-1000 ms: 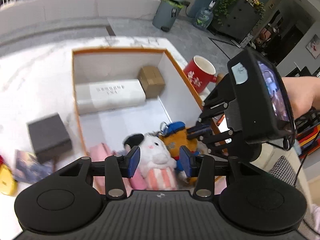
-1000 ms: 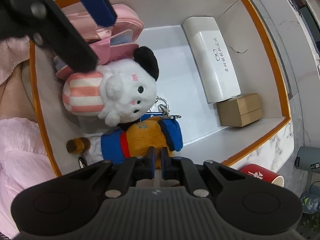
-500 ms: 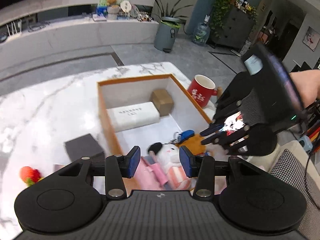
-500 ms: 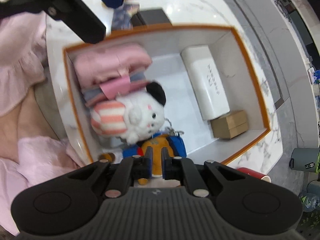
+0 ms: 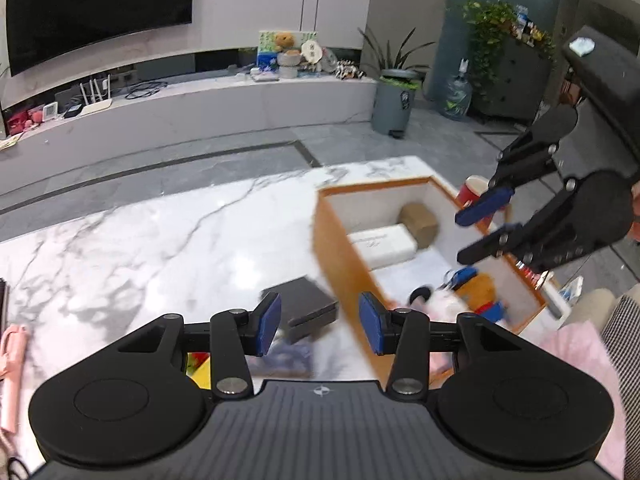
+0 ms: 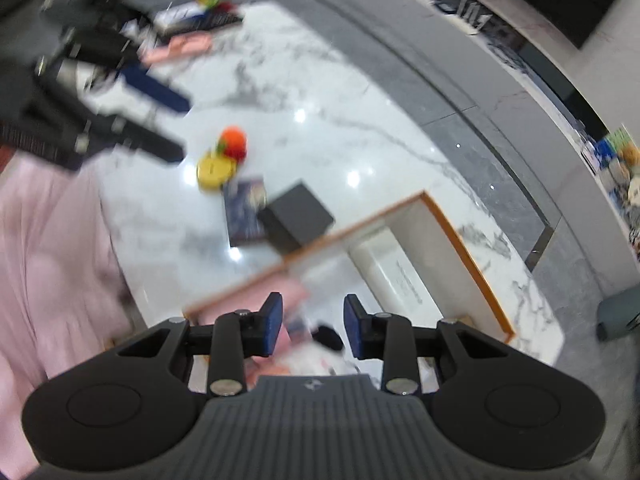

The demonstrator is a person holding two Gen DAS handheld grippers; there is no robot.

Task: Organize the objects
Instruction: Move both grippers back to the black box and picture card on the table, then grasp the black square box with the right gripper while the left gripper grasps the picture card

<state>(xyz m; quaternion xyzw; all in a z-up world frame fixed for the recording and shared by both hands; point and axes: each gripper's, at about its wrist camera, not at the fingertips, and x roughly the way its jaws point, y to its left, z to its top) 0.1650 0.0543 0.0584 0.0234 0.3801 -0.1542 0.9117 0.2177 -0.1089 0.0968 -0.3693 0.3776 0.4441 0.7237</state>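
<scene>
Left wrist view: left tool (image 5: 318,329) opening, empty, above the dark box (image 5: 306,306) on the surface (image 5: 160,248); rigid, light, best gripped across its sides

Right wrist view: right tool (image 6: 313,330) opening, empty, over the crate (image 6: 472,264)

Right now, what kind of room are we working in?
Most likely a home living room: a big dark TV screen hangs above a long low media shelf, with potted plants nearby and a marble table in front.
</scene>
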